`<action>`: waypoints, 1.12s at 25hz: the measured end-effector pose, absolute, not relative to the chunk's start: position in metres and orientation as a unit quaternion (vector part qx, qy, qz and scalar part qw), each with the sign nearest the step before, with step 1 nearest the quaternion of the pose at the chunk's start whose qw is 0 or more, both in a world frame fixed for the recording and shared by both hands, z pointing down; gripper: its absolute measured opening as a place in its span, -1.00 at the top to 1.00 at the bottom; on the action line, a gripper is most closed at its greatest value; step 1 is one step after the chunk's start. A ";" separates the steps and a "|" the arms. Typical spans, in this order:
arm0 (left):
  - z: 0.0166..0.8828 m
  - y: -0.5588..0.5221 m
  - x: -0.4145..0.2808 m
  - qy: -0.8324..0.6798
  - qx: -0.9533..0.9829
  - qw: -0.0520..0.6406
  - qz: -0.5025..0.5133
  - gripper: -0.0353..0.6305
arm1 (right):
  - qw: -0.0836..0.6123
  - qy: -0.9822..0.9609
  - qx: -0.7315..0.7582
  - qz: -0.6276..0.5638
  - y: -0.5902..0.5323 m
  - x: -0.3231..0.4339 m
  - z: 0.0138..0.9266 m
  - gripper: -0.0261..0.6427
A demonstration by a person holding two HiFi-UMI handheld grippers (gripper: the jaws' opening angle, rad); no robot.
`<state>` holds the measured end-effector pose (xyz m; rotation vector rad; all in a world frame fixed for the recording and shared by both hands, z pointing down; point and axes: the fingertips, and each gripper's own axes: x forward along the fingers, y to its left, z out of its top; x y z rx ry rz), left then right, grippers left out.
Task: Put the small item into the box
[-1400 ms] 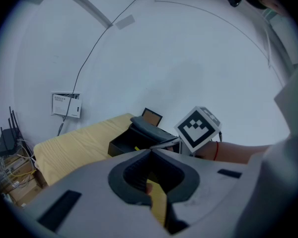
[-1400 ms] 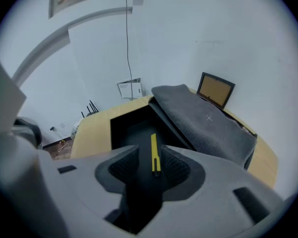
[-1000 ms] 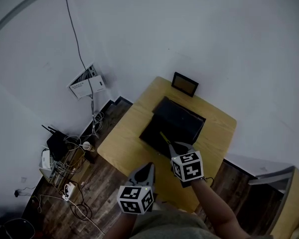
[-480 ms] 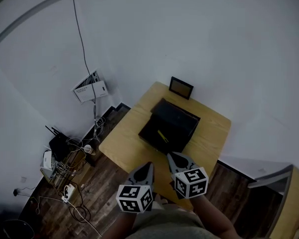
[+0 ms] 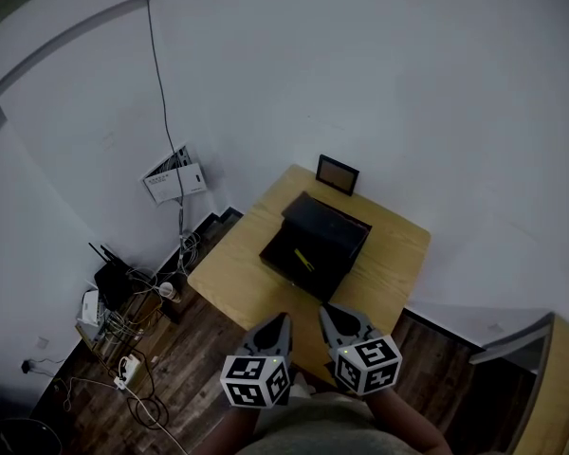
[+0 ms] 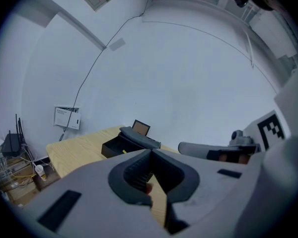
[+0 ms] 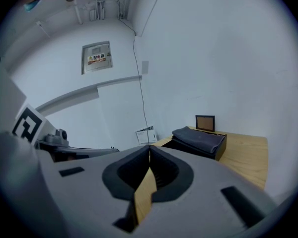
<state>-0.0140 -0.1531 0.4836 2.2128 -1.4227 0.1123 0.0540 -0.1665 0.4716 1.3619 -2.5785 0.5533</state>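
A black box (image 5: 283, 257) stands open on the wooden table (image 5: 232, 273), its lid (image 5: 327, 221) leaning back. A small yellow item (image 5: 304, 258) lies inside it. Both grippers hang at the table's near edge, well short of the box. My left gripper (image 5: 283, 318) is shut with nothing in it, and so is my right gripper (image 5: 328, 311). In the left gripper view the joined tips (image 6: 150, 150) point at the box (image 6: 114, 147). The right gripper view shows its joined tips (image 7: 149, 147), with the box (image 7: 198, 143) ahead to the right.
A small picture frame (image 5: 338, 175) stands at the table's far edge behind the box. A router, cables and other clutter (image 5: 123, 301) sit on the floor to the left. A white panel (image 5: 175, 176) hangs on the wall. More wooden furniture (image 5: 550, 387) is at lower right.
My right gripper has left the box and drawn back toward me, and the yellow item stays inside. The left gripper has drawn back slightly. The table looks farther away.
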 end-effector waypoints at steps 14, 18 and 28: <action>0.480 -0.138 0.000 -0.522 0.817 0.243 0.038 0.88 | 0.078 -0.874 0.455 0.153 -0.147 0.065 0.460 0.92; 0.480 -0.139 0.002 -0.522 0.817 0.243 0.037 0.88 | 0.071 -0.876 0.450 0.158 -0.147 0.066 0.459 0.92; 0.482 -0.142 0.000 -0.528 0.812 0.245 0.038 0.88 | 0.072 -0.880 0.441 0.161 -0.149 0.061 0.462 0.92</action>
